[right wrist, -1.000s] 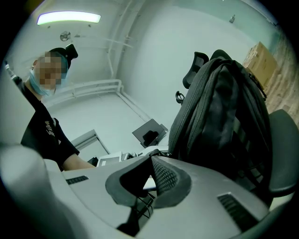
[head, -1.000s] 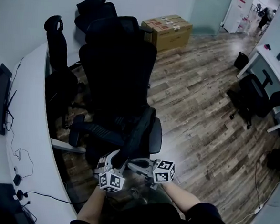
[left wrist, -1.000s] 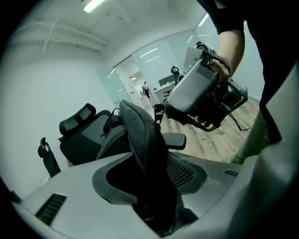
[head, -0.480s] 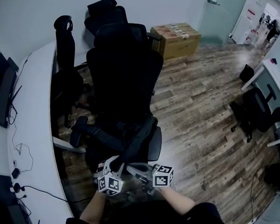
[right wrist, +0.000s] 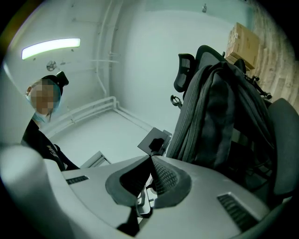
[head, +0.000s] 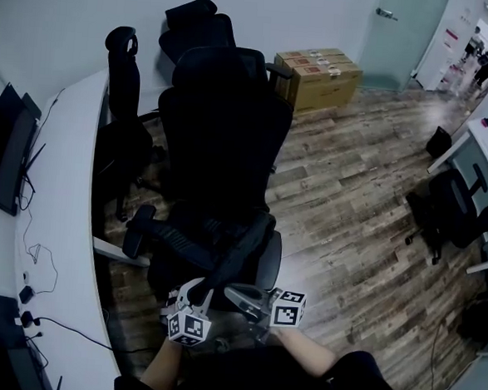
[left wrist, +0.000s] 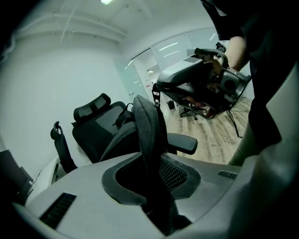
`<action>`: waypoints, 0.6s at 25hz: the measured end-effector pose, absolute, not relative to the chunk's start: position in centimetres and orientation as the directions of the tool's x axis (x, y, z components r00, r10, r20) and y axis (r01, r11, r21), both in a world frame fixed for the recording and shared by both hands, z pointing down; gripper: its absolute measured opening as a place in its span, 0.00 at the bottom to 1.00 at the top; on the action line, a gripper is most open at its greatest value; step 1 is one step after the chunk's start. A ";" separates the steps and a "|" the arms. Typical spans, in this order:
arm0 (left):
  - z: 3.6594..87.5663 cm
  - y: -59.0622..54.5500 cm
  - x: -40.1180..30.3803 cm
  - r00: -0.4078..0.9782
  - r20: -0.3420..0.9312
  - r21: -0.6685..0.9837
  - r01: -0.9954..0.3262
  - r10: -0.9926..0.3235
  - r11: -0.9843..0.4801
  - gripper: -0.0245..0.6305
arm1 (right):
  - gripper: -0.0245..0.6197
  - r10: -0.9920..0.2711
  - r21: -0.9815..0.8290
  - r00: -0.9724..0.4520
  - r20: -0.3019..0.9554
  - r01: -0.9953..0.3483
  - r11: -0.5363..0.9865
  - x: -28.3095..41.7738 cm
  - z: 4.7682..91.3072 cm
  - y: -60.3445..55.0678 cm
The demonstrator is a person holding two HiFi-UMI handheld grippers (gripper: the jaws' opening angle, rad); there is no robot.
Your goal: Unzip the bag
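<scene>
While the left gripper (left wrist: 150, 161) braces, its fingers (left wrist: 175, 173) have just been closing and now clamp a dark padded fabric strap (left wrist: 147, 121) that runs up out of them. The right gripper (right wrist: 150, 158) has its fingers (right wrist: 164, 177) pressed together on a small dark tab (right wrist: 156, 144) at their very tips, which I take to be the zip pull. Just beyond both pairs of fingers, the grey fabric backpack (right wrist: 219, 112) leans against the back of a black high-backed office chair (head: 218, 155).

To do this step well, the left fingers should hold the strap firmly and draw it away from the right fingers, so the zip line stays taut. The tab should travel along the track, not out from the fabric. If the slider catches, the better answer is to ease back, not tug harder.

No opening shows on the backpack in these views, so its contents cannot be told. Far beyond the fingers, past the chair, brown cardboard boxes (head: 319, 70) stand by the wall with their flaps shut and their contents hidden.
</scene>
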State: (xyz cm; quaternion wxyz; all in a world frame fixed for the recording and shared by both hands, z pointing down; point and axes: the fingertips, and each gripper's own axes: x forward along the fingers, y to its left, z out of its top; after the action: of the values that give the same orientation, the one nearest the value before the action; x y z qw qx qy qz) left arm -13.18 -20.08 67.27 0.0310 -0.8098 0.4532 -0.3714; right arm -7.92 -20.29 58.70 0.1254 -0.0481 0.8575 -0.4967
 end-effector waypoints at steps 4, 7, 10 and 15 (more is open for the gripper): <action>67.6 -20.2 -13.4 0.293 0.580 -0.382 -0.726 -0.760 -0.572 0.21 | 0.11 -0.219 -0.860 -0.960 -0.176 0.041 0.509 -6.8 58.0 -22.3; 67.7 -20.6 -13.2 0.277 0.580 -0.388 -0.732 -0.766 -0.560 0.21 | 0.11 -0.216 -0.861 -0.960 -0.178 0.046 0.507 -6.0 58.0 -23.5; 67.4 -21.2 -13.0 0.259 0.570 -0.394 -0.746 -0.780 -0.536 0.21 | 0.11 -0.217 -0.866 -0.960 -0.177 0.047 0.497 -5.5 57.8 -24.7; 66.9 -21.8 -12.6 0.234 0.570 -0.395 -0.763 -0.788 -0.512 0.20 | 0.11 -0.225 -0.880 -0.957 -0.183 0.057 0.471 -4.5 57.5 -27.0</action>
State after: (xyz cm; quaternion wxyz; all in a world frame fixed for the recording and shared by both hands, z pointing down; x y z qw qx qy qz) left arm -12.62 -21.75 66.88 0.0167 -0.7853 0.4936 -0.3733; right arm -4.52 -26.98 57.45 0.1381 -0.0495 0.8465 -0.5119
